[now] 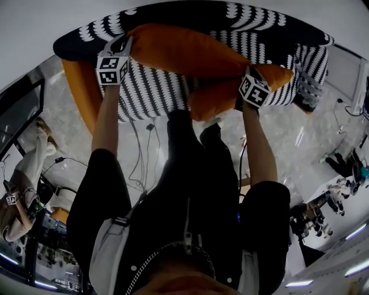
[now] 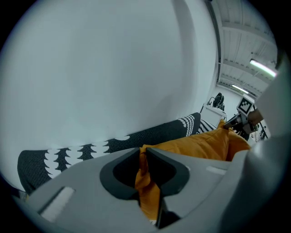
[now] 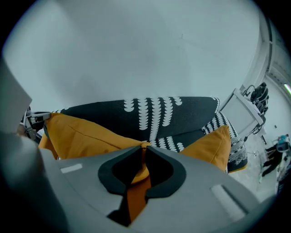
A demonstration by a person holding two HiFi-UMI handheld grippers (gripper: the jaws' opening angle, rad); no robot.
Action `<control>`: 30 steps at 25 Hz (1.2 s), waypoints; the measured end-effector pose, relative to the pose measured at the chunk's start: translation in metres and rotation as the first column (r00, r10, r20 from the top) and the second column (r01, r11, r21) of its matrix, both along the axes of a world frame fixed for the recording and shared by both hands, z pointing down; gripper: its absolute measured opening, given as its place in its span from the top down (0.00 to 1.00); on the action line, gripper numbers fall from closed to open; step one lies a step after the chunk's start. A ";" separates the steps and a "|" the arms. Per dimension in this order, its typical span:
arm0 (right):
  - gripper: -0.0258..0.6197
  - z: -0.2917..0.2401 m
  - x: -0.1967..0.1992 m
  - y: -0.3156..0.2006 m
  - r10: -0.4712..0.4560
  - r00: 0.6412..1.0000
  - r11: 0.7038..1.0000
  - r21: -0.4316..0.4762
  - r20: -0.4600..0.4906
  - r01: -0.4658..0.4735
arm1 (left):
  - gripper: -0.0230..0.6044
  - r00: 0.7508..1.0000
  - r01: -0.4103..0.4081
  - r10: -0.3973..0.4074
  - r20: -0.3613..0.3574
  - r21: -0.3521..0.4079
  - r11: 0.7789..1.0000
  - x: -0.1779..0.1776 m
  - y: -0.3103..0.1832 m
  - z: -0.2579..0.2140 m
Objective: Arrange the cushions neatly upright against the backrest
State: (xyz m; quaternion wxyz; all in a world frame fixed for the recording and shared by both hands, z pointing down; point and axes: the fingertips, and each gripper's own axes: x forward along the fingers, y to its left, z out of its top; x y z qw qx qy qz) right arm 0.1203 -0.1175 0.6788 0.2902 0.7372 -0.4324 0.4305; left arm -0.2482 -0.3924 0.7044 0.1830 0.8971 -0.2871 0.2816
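Seems only begun, with left claw [image 2: 142, 154] and right claw [image 3: 143, 150] clamped on opposite corners of big cushion [image 1: 179, 49], slanted before backrest [image 1: 253, 14], not yet upright; second cushion [image 1: 222, 98] on seat [image 1: 150, 92] also waiting.

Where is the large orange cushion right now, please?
The large orange cushion lies across the patterned sofa at the head view's top, pinched by the left gripper and right gripper.

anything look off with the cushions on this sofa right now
Yes: neither orange cushion stands upright. The large cushion hangs slanted across the sofa, its end corners pinched by the left gripper and right gripper. The second cushion lies askew on the seat near its front edge, off the backrest.
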 end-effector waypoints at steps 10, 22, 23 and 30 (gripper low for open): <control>0.91 -0.009 -0.009 -0.012 -0.067 0.998 0.998 0.014 -0.012 0.067 | 0.88 0.997 0.057 -0.059 -0.045 -0.028 0.998 -0.040 0.032 -0.022; 0.91 0.001 -0.033 -0.075 -0.197 0.980 0.980 0.017 -0.007 0.197 | 0.88 0.983 0.181 -0.182 -0.023 -0.026 0.983 -0.096 0.039 -0.025; 0.91 0.001 -0.035 -0.080 -0.204 0.979 0.979 0.019 -0.006 0.204 | 0.88 0.981 0.191 -0.192 -0.027 -0.026 0.981 -0.099 0.037 -0.025; 0.91 0.005 -0.050 -0.123 -0.256 0.967 0.966 0.028 0.004 0.256 | 0.88 0.972 0.236 -0.236 -0.013 -0.006 0.972 -0.118 0.009 -0.024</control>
